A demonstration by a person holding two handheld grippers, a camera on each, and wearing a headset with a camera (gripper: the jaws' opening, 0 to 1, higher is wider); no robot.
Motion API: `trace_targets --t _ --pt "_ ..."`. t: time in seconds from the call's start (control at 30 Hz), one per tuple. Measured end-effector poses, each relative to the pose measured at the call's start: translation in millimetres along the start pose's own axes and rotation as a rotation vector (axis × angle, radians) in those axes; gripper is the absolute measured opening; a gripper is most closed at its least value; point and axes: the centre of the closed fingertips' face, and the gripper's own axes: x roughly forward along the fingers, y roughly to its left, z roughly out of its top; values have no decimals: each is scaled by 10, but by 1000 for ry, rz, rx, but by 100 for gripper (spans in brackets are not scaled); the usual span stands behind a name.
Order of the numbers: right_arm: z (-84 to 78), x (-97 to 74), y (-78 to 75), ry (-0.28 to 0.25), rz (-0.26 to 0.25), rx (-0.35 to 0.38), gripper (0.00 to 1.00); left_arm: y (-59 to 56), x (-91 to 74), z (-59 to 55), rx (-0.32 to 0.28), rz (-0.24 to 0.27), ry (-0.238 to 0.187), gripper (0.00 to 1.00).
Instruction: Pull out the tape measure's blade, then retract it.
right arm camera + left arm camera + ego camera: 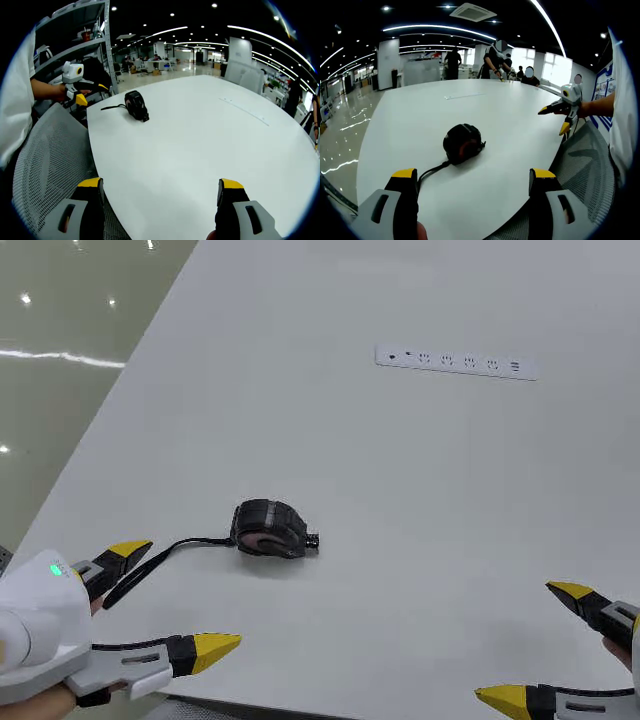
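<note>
Left gripper view shows the left gripper (pixel 472 173) with its jaws spread wide and nothing held between them; the right gripper (pixel 160 183) is likewise seen parted and empty. The tape measure (pixel 270 529) is found on the table just beyond the left jaws and well apart from the right ones. Its blade is wound in, its hook (pixel 312 539) is turned to the right, and a black lanyard (pixel 165 555) trails left toward the left gripper. The step in hand is judged to be the first approach, since nothing is grasped yet. It would be done well if the case were clamped by the left jaws across its body, clear of the lanyard. The hook would then be pinched by the right tips and drawn straight to the right, kept low, so that the case is not twisted; the return should be eased rather than let snap. The white table (pixel 400 460) is smooth, so sliding is to be expected. A power strip (pixel 456 362) is set at the far right. A mesh chair (pixel 50 150) is seen at the near edge, a glossy floor (pixel 80 340) to the left, and an open office with people (pixel 492 65) at the far side.
</note>
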Motion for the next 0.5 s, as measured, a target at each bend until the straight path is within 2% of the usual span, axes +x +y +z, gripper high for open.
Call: trace_targets --t 0.5 --pt "1 3 -13 -1 0 3 94 -3 19 2 2 -4 3 89"
